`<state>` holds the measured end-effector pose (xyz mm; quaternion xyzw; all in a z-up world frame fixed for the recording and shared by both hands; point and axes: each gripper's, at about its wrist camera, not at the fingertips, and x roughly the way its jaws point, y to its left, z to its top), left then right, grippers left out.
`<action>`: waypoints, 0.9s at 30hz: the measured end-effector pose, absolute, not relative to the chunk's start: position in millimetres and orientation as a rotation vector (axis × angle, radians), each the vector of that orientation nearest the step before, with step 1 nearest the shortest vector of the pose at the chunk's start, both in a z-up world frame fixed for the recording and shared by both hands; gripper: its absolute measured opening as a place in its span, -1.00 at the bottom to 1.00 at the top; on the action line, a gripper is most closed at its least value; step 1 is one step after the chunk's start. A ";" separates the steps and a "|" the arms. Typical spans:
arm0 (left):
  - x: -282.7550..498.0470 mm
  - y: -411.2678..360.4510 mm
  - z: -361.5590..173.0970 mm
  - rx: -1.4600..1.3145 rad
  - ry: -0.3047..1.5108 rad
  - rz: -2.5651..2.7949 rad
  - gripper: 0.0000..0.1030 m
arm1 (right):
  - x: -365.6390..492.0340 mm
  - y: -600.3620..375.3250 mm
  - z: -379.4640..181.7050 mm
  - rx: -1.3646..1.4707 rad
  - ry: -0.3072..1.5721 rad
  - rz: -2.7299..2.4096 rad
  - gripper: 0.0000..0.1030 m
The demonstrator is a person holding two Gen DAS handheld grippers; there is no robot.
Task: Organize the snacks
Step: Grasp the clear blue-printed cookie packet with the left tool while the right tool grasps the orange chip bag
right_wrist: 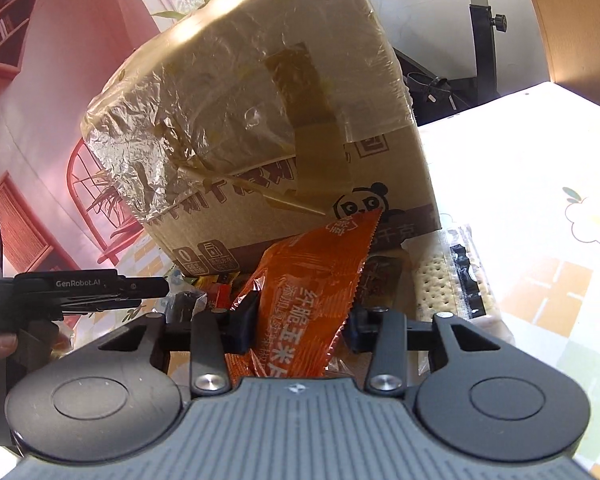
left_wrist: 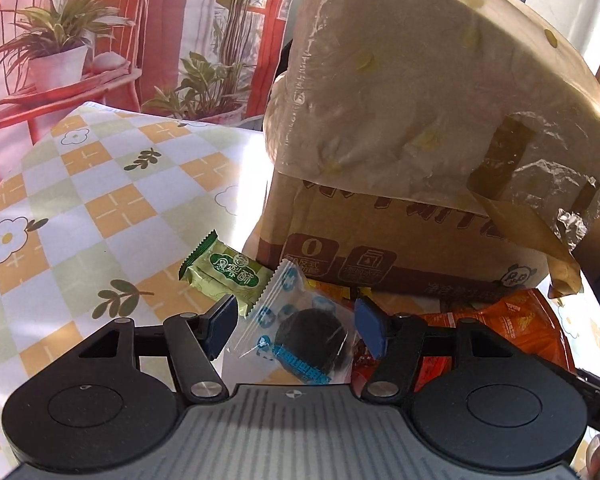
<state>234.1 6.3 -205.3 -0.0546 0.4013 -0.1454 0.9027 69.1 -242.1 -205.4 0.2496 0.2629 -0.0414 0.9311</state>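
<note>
Orange corn-chip packet (right_wrist: pixel 312 280) clenched in right gripper (right_wrist: pixel 300 326); left gripper (left_wrist: pixel 296 330), fingers released, straddles clear cookie packet (left_wrist: pixel 300 328), needs closing, lifting toward cardboard box (left_wrist: pixel 380 240).

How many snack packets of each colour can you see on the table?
Green packet: 1
Clear packet with blue dots: 1
Orange packet: 1
Clear cracker packet: 1
Total: 4 clear to see; more lie half-hidden by the box.

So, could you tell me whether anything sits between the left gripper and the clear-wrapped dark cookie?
Nothing visible does. The left gripper is open with the clear-wrapped dark cookie already lying between its pads; the green pastry packet lies just beyond the left pad.
</note>
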 end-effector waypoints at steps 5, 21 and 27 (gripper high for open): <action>244.7 -2.3 -213.3 -0.186 0.888 -0.183 0.44 | 66.1 -242.4 -205.8 0.508 0.540 -0.082 -0.16; 223.3 -1.6 -218.6 -0.275 1.015 -0.045 0.66 | 63.3 -244.8 -210.0 0.545 0.536 -0.076 -0.20; 215.8 6.6 -216.6 -0.336 1.030 -0.040 0.66 | 62.5 -244.6 -209.9 0.548 0.533 -0.071 -0.20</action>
